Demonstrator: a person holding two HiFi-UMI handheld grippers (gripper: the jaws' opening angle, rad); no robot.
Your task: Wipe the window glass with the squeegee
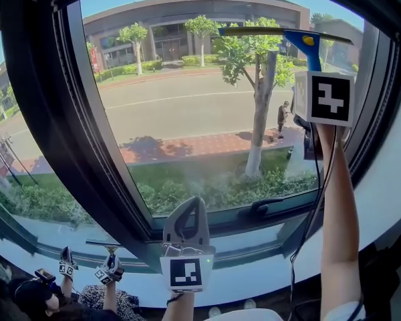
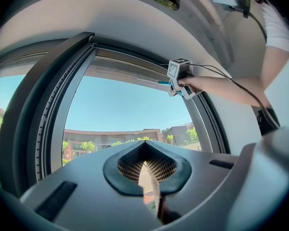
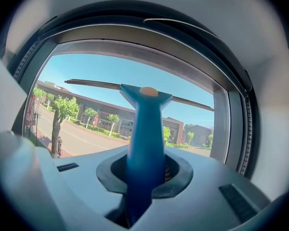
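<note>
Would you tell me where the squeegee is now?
The squeegee is upper right in the head view, handle clamped in the right claw, blade high by the window glass.

left gripper (image 1: 192,202) grey | marker cube (image 1: 330,98) black-white | cable (image 1: 311,212) black | sleeve (image 2: 278,28) white

This is a room inside a building, right by a big window (image 1: 187,112). The glass sits in a thick dark frame (image 1: 43,112), with a white wall (image 1: 387,199) on the right. Outside, far off, are a road (image 1: 174,105), trees (image 1: 260,112), a red brick path (image 1: 187,147) and a long building (image 1: 187,19).
</note>
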